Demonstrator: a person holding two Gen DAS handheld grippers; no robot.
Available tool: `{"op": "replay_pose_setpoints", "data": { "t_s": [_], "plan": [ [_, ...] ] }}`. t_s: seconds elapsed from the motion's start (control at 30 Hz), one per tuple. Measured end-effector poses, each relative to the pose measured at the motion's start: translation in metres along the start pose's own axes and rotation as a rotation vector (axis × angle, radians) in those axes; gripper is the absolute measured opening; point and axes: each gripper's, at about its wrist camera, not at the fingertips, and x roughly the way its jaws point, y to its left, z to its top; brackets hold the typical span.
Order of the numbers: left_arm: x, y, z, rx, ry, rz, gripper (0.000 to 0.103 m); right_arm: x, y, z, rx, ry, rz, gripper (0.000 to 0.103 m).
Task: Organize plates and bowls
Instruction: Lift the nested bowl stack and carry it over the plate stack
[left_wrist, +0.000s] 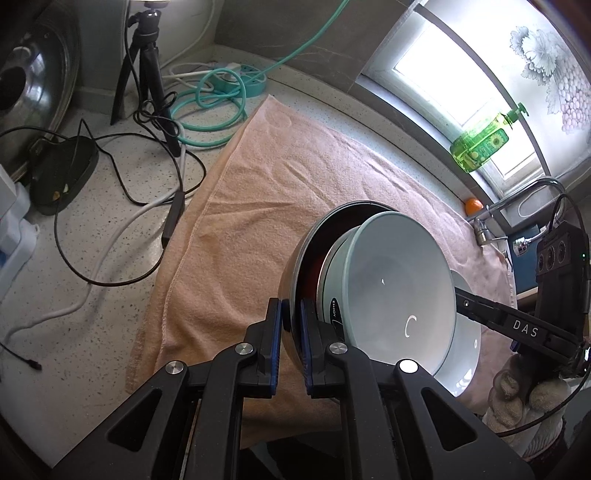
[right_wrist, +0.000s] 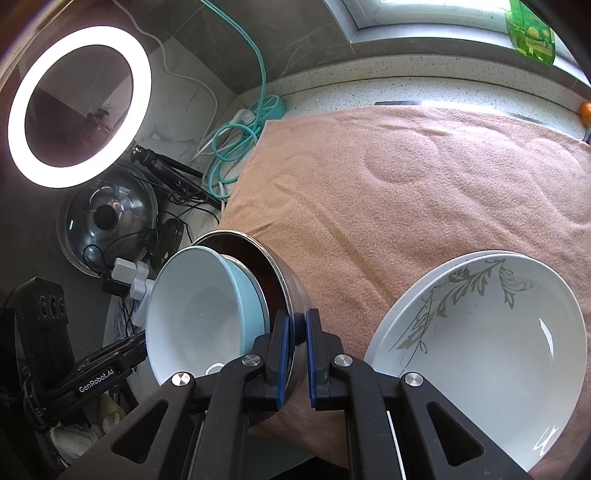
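A steel bowl (left_wrist: 300, 254) with a dark red inside holds a light blue bowl (left_wrist: 391, 280) nested in it, and the pair is tilted above the peach towel (left_wrist: 258, 177). My left gripper (left_wrist: 291, 314) is shut on the steel rim. In the right wrist view my right gripper (right_wrist: 297, 326) is shut on the opposite side of the same steel bowl (right_wrist: 291, 284), with the blue bowl (right_wrist: 199, 310) facing left. Stacked white plates (right_wrist: 491, 332) with a grey leaf pattern lie on the towel (right_wrist: 406, 177) at the right. The right gripper's black body (left_wrist: 517, 325) shows behind the blue bowl, its tips hidden.
A tripod (left_wrist: 147, 66), tangled cables (left_wrist: 122, 177) and a teal power strip (left_wrist: 243, 79) crowd the counter's left. A pot lid (right_wrist: 107, 221) and ring light (right_wrist: 79, 107) stand at the wall. A green soap bottle (left_wrist: 484, 142), an orange (left_wrist: 473, 206) and a faucet (left_wrist: 517, 199) line the window side.
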Motion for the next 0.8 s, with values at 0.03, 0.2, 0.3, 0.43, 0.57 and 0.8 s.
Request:
{"op": "replay_pose_setpoints", "data": {
  "t_s": [0.03, 0.2, 0.3, 0.43, 0.57, 0.8],
  "plan": [
    [-0.001, -0.002, 0.002, 0.007, -0.004, -0.002, 0.008, -0.002, 0.000, 0.001, 0.003, -0.005, 0.001, 0.008],
    [-0.005, -0.014, 0.009, 0.027, -0.022, -0.018, 0.008, -0.017, -0.004, 0.005, 0.009, -0.034, 0.000, 0.008],
    [-0.006, -0.022, 0.013, 0.047, -0.027, -0.026, 0.008, -0.025, -0.008, 0.005, 0.016, -0.047, -0.002, 0.008],
    [-0.006, -0.032, 0.016, 0.065, -0.029, -0.041, 0.008, -0.034, -0.016, 0.005, 0.037, -0.060, -0.001, 0.008],
    [-0.005, -0.043, 0.018, 0.084, -0.026, -0.054, 0.008, -0.042, -0.024, 0.005, 0.057, -0.070, -0.004, 0.008],
    [-0.002, -0.063, 0.020, 0.126, -0.017, -0.080, 0.008, -0.060, -0.038, 0.000, 0.082, -0.098, -0.017, 0.008]
  ]
}}
